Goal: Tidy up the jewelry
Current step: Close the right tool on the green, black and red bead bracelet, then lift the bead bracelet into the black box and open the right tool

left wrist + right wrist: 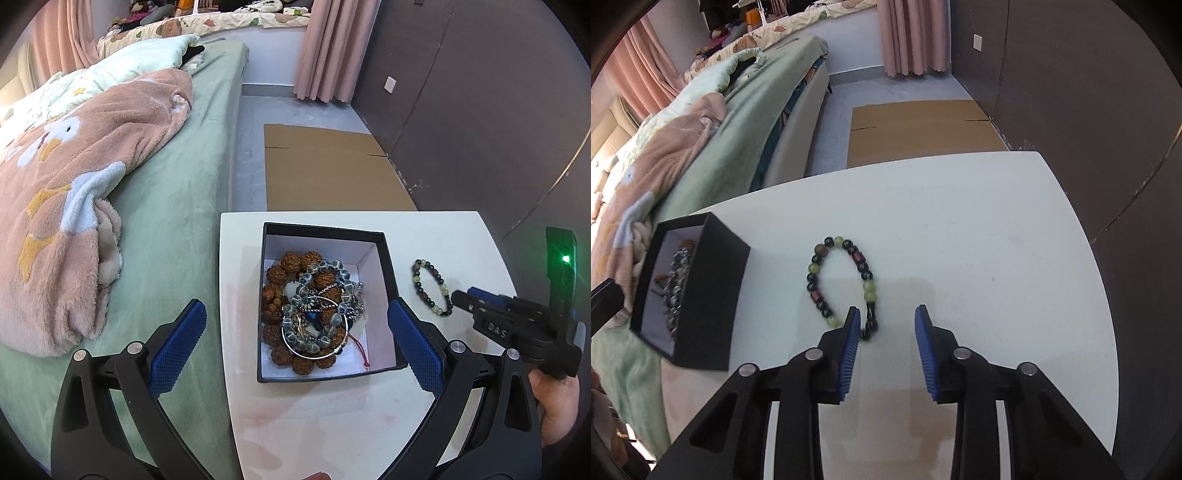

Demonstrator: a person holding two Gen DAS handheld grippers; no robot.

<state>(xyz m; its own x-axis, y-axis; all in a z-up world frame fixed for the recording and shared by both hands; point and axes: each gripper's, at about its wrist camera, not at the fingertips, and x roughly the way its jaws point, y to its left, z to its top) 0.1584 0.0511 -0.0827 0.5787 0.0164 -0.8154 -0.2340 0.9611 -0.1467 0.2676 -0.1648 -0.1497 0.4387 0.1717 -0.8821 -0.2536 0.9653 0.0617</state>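
A black box (325, 229) with a white inside stands on the white table (424, 236) and holds several tangled bracelets (310, 314): brown seed beads, grey glass beads, a silver bangle. My left gripper (297, 303) is wide open above the box, with nothing between its pads. To the right of the box a bracelet of green, black and maroon beads (812, 267) lies flat on the table. My right gripper (887, 310) is low over its near end. The end beads sit just inside the left pad (851, 332), and the right pad stands apart from them.
A bed with a green sheet (177, 206) and a pink fleece blanket (74, 177) runs along the table's left side. Flat cardboard (325, 166) lies on the floor beyond the table. A dark wall (480, 110) closes the right. A person's hand (554, 406) holds the right gripper.
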